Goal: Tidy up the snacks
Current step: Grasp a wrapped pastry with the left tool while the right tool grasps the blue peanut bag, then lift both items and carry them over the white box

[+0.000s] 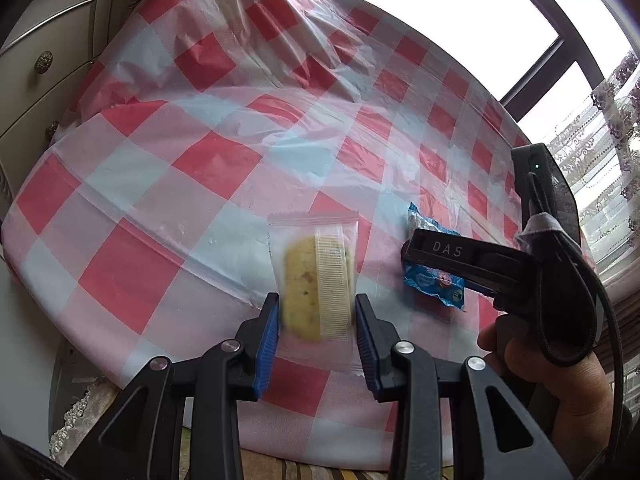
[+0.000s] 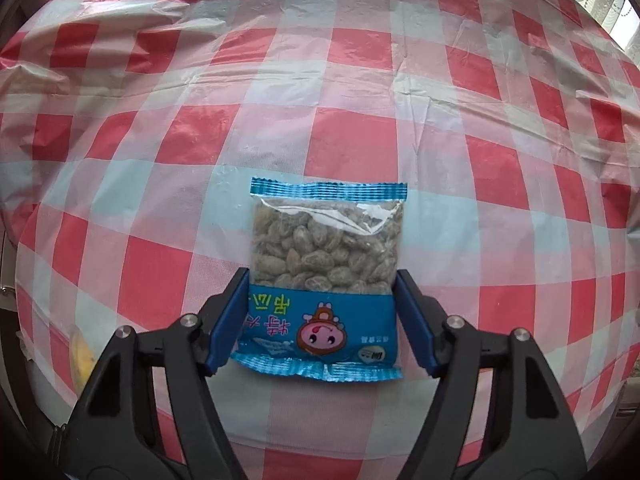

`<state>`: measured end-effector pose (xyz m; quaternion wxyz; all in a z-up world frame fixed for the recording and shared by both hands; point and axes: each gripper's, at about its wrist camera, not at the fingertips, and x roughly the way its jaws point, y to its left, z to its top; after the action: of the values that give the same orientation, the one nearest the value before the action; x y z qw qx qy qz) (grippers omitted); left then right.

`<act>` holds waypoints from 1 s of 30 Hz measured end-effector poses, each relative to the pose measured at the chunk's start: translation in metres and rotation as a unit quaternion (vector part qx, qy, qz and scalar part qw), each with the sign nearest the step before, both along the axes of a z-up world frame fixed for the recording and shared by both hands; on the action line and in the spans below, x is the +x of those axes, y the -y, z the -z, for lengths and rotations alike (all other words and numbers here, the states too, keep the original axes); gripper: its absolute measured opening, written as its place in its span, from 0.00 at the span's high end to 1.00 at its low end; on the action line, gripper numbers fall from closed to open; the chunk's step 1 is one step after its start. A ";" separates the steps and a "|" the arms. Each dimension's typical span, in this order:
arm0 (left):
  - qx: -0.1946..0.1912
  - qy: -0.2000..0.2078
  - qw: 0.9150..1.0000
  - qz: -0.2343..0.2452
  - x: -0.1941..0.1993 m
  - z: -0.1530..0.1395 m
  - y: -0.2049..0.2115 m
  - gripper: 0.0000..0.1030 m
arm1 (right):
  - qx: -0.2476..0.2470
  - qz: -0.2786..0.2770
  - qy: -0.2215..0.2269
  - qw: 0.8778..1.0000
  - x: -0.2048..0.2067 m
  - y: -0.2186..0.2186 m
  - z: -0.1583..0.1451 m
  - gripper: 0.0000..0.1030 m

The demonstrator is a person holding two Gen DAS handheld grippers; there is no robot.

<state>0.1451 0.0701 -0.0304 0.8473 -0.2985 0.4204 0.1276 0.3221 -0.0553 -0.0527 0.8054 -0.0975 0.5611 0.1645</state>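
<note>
Round table under a red-and-white checked plastic cloth: smooth across the middle, bunched into loose folds along the far edge and at the far left. Plenty of flat cloth beyond both packets toward that far edge; much less behind them, with the near edge close under both grippers.

Past the table's left edge, a cream cabinet with round knobs, standing close to the rim. Past the far right edge, a bright window with a dark frame and a lace curtain.

Left gripper, pointing steeply down near the front edge: jaws narrow, blue pads set against both sides of a clear cake packet. Round yellow cake in a ribbed paper liner sits right between the pads; top seal of the wrapper sticks out past the fingertips toward the middle of the table. Blurred here, so cannot tell whether the packet rests on the cloth or hangs just above it.

Right gripper, held by a hand at the near right edge, also aimed down: jaws at middling width, pads pressed to the two long sides of a blue packet. Lies flat on the cloth, printed blue half between the pads, clear half full of grey-green seeds or sweets reaching out beyond the fingertips. Slightly pinched at the waist where the pads meet it.

In the left view, blue packet just right of the cake packet, apart from it, both near the front edge.
</note>
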 end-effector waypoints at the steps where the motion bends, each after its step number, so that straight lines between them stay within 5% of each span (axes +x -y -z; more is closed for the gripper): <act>1: -0.001 0.000 1.000 0.002 0.001 0.000 0.000 0.64 | 0.003 -0.005 0.002 1.000 -0.002 0.003 0.000 0.33; 12: 0.016 -0.011 1.000 0.022 0.007 0.001 0.010 0.64 | 0.037 -0.029 0.016 0.999 -0.031 0.041 -0.005 0.40; 30: 0.083 -0.031 0.993 0.085 0.017 -0.014 0.050 0.64 | 0.065 0.007 0.050 0.997 -0.075 0.120 -0.036 0.40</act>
<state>0.1624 0.0200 -0.0167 0.8633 -0.1868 0.4582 0.0990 0.2474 -0.1756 -0.0167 0.8381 -0.0491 0.5088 0.1904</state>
